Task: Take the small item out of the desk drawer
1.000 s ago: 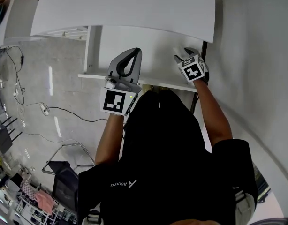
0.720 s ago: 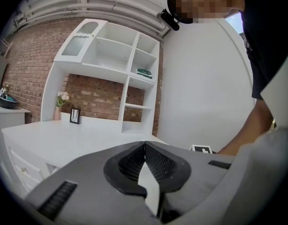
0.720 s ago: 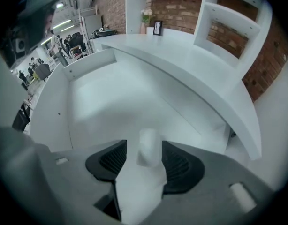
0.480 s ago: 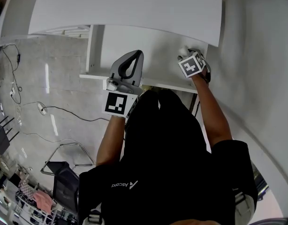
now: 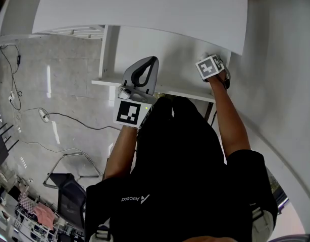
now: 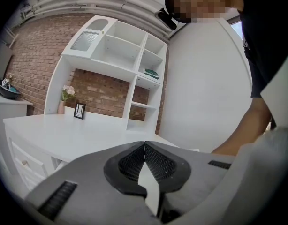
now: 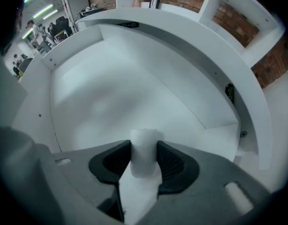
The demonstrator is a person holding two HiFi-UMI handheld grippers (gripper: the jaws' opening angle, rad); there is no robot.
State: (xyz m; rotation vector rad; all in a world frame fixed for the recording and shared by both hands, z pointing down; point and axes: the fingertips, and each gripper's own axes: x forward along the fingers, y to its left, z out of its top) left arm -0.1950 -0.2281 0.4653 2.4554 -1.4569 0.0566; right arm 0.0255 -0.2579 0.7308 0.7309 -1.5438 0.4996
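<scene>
Nearest the person, at the drawer's front edge, the left gripper (image 5: 143, 73) has its jaws pressed together with nothing between them. Further in, at the right side of the open drawer (image 7: 111, 93), the right gripper (image 7: 144, 145) is closing its jaws on the small white cylinder (image 7: 144, 156). The cylinder stands upright between the pads, which meet its sides. It looks light and smooth, so it could probably slip or tip. Whether it is stiff or soft cannot be told. Gripping across the round wall near mid-height, as here, seems the safest hold. Beyond the drawer's back lies the white surface (image 5: 145, 9).
</scene>
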